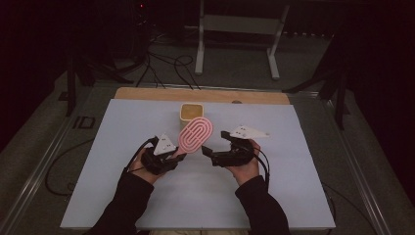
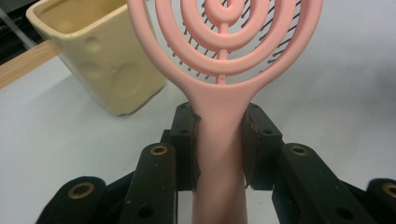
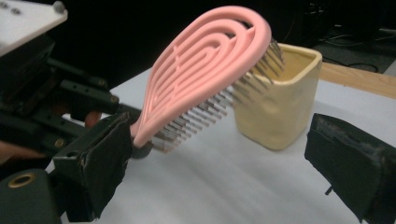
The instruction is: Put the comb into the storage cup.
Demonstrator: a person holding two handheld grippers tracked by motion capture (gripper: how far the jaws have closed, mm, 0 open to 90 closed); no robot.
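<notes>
A pink hairbrush [image 1: 195, 134] is being gripped by its handle between the closed jaws of the left tongs [image 1: 177, 155], whose pads are being pressed against both sides of the handle. The brush is being held tilted above the white worktop [image 1: 122, 147], its oval head being raised toward a cream square cup [image 1: 192, 111] standing just behind it, bristles facing downward. The right tongs [image 1: 215, 148] are being kept open just beside the brush, with nothing being held between the jaws.
</notes>
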